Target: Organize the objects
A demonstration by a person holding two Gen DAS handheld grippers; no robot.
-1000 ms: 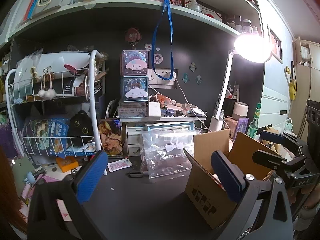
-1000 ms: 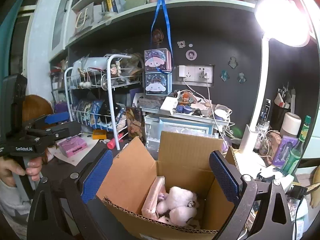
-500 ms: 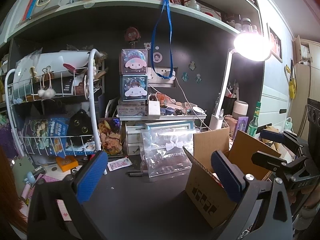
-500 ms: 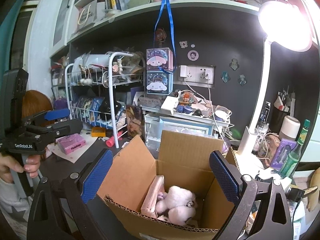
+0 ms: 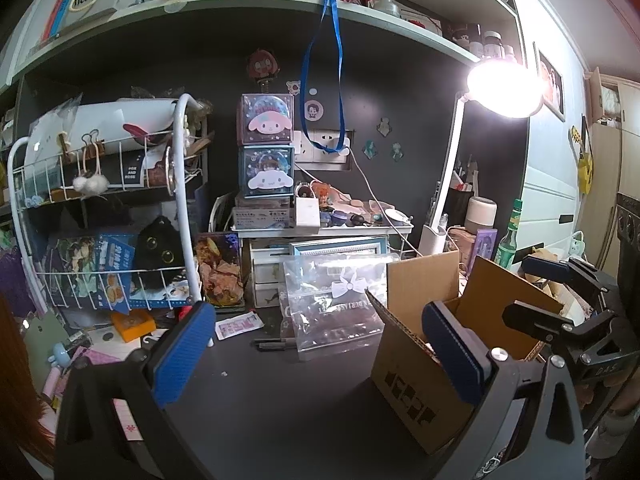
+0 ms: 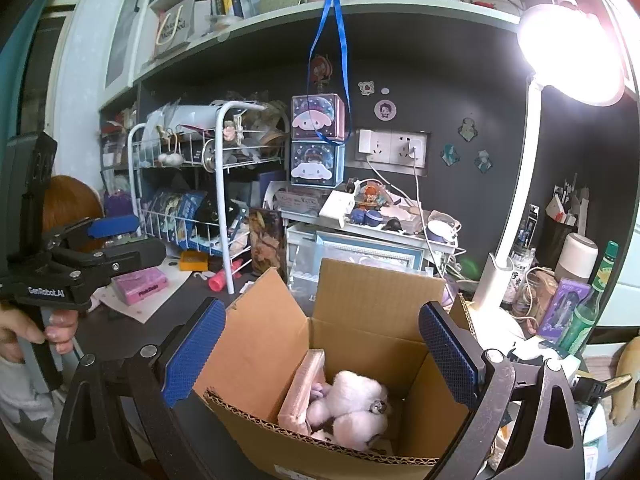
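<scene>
Plush toy point(image 6: 356, 404) visible from right wrist only

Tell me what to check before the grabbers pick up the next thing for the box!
1. Left gripper empty, blue pads wide apart: ok.
2. Right gripper empty, pads wide apart: ok.
3. Brown cardboard box flaps open: ok.
4. Room left in the box beside the fluffy white plush toy and flat pink packet: ok.
5. Clear plastic bag with white bow within easy reach on the dark desk: ok, probably.
6. Which object goes next: cannot tell.
</scene>
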